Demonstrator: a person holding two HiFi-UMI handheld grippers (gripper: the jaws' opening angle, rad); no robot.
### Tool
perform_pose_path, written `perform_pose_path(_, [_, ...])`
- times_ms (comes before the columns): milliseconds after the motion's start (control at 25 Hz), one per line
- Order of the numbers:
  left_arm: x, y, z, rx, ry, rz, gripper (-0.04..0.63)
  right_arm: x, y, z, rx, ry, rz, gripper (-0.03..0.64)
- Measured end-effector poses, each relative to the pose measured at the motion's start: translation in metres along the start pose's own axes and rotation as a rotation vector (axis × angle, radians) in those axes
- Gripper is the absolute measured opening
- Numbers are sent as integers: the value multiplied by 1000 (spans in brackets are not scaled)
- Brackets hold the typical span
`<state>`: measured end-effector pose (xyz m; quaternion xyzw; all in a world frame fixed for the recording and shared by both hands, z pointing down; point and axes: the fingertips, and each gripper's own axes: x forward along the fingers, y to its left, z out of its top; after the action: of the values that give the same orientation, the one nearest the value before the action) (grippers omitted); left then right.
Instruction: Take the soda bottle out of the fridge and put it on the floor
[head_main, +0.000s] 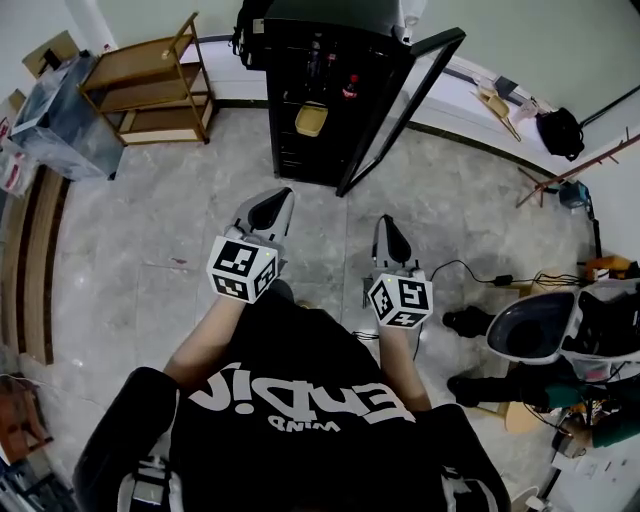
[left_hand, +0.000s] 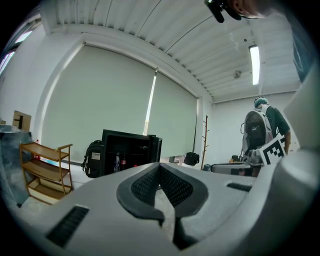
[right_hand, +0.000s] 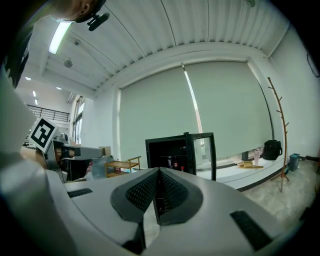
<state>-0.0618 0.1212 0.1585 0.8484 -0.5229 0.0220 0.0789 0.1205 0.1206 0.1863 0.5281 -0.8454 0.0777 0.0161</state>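
A black fridge (head_main: 305, 95) stands across the floor ahead, its glass door (head_main: 400, 105) swung open to the right. On an upper shelf inside stands a dark soda bottle with a red cap (head_main: 350, 86), beside other bottles; it also shows small in the left gripper view (left_hand: 123, 162) and in the right gripper view (right_hand: 175, 164). My left gripper (head_main: 274, 205) and right gripper (head_main: 388, 232) are held side by side at about waist height, pointing at the fridge and well short of it. Both are shut and empty, pads meeting at the tips (left_hand: 160, 166) (right_hand: 159, 171).
A wooden shelf unit (head_main: 150, 85) stands left of the fridge, and a black backpack (left_hand: 93, 158) leans beside it. A yellow item (head_main: 311, 120) lies lower in the fridge. A cable (head_main: 480, 275), a chair (head_main: 530, 330) and a coat rack (head_main: 570, 170) are at the right. Another person (left_hand: 260, 132) stands beyond.
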Motion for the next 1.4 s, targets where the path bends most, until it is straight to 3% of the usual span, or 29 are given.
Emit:
perform_pose_path(360, [84,33,11,-4,6,-48,6,72,-28,12,-8,11,-7,23])
perform_pose_path(840, [206,105,48,20,20,-164,6,195,-67,40,20,25,-96,23])
perform_pose_path(1040, [239,110,47,0,42,-232,7,222,-80,47,23,23,-126,23])
perform_pose_path(1400, [271,111,51,32,59,-226,8,250,-95,52,29,33,-102,23])
